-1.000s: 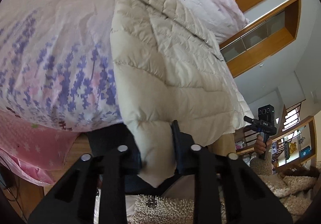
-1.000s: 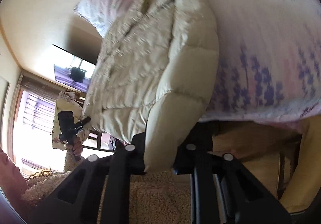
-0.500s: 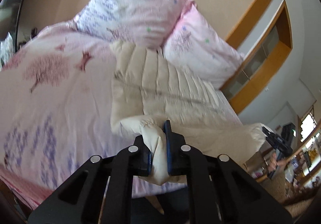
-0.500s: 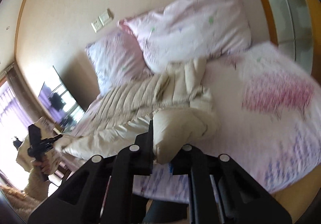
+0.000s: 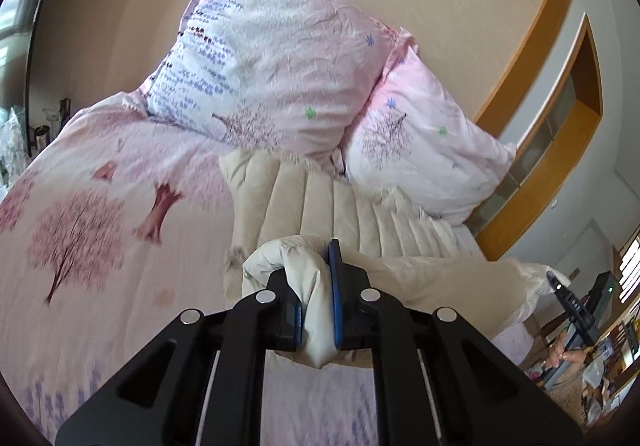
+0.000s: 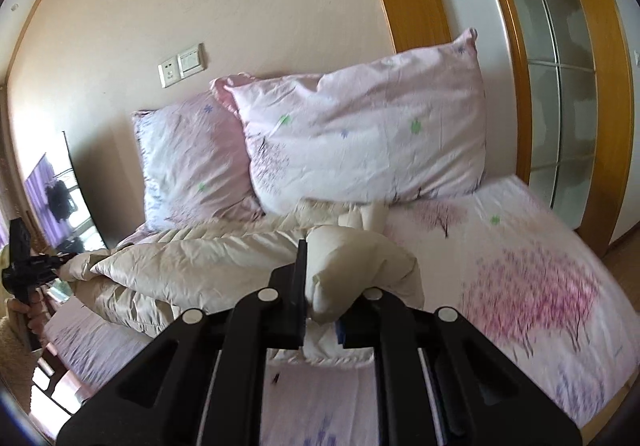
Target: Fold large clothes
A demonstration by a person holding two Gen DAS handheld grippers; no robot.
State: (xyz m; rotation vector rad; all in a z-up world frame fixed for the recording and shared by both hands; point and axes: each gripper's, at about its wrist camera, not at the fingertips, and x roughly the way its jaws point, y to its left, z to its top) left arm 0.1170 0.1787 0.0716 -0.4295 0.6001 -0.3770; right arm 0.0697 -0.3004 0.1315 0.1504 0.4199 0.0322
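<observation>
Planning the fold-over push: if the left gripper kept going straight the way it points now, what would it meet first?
Probably the cream puffer jacket itself. The left gripper is shut on a bunched edge, and the quilted body lies straight ahead on the bed. Beyond that are the pillows, though depth is unclear.

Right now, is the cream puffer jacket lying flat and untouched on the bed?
No, the left hand-held gripper pinches a bunched fold of the jacket.

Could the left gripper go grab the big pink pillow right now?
Probably not yet. The left gripper is shut on a corner of the cream quilted puffer jacket, so its fingers are full. Nothing else blocks the way to the flowery pink pillow beyond the jacket; it would have to let go first.
</observation>
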